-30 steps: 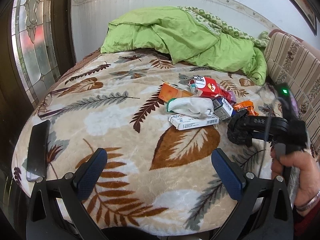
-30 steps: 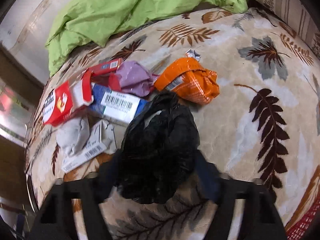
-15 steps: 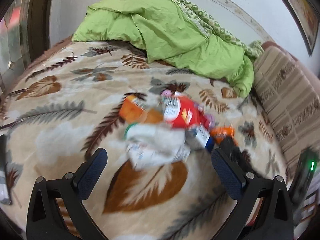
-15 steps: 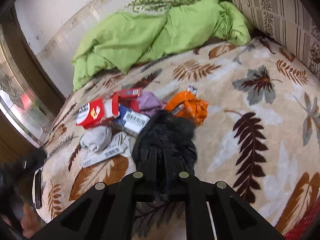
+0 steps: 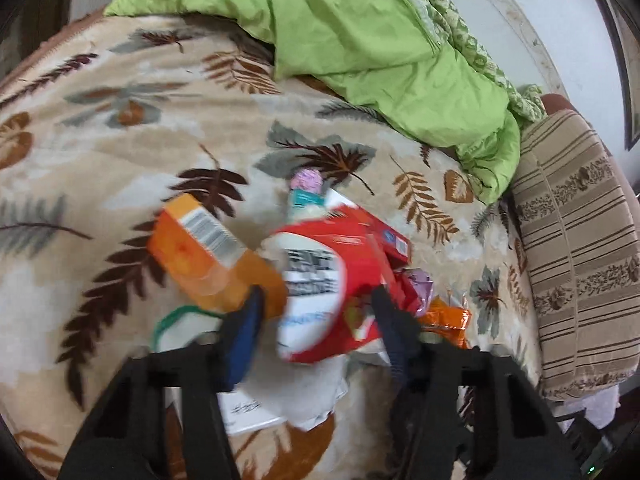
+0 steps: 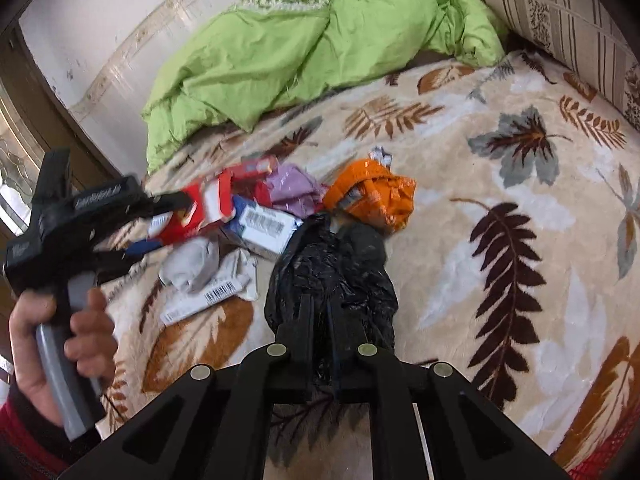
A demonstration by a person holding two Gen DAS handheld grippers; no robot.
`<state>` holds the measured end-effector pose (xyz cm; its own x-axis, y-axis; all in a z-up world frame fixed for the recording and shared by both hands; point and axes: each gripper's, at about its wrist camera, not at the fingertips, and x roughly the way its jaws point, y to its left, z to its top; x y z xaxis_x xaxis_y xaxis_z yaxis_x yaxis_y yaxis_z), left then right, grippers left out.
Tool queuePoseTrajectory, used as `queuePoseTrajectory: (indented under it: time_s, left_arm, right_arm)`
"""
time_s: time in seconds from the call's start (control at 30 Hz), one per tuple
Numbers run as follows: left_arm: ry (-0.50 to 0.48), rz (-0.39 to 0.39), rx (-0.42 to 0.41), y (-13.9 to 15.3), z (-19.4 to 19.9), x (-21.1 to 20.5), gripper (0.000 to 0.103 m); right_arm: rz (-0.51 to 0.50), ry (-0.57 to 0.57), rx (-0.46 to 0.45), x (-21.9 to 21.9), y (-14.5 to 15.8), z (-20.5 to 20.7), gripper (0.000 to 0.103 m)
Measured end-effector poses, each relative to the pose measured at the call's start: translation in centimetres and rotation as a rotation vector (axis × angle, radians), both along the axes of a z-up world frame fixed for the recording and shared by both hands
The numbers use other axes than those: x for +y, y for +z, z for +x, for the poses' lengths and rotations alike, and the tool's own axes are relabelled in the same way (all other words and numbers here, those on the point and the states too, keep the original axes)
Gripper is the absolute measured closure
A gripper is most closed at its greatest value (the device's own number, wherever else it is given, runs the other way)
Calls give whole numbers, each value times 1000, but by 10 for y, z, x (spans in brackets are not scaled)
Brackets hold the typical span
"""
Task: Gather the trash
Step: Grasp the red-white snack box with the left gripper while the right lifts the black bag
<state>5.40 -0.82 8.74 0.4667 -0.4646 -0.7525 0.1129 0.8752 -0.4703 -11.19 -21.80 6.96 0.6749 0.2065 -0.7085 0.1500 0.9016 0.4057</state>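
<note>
The right claw (image 6: 320, 344) is pinching the neck of a black plastic bag (image 6: 332, 276) with its jaws fully together, probably holding it ready as the bin for the litter. The left claw (image 5: 316, 312) is closing around a red-and-white carton (image 5: 332, 280) at the near edge of the heap; whether its pads are pressing yet is unclear. Everything is lying on a bed (image 6: 500, 300) under a leaf-patterned blanket, with a green quilt (image 6: 288, 52) bunched against the white wall and a striped cushion (image 5: 576, 248) alongside.

The left gripper (image 5: 316, 312) was closing around a red-and-white packet (image 5: 332, 280) (an orange box (image 5: 204, 256) just beside) on the leaf-print blanket (image 5: 100, 140)
</note>
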Motion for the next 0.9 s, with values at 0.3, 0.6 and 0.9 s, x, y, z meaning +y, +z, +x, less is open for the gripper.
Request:
queuePoseTrajectory:
  time_s: [0.3, 0.6, 0.9]
  left_arm:
    - [-95, 50, -184, 25, -35, -19, 90]
    - [-149, 37, -276, 42, -88, -5, 90]
    - [-172, 25, -311, 38, -131, 9, 90]
  right_arm:
    - [-42, -47, 1, -6, 6, -6, 45]
    - [-112, 9, 55, 10, -2, 10, 30]
    - [-22, 5, 141, 4, -27, 24, 60]
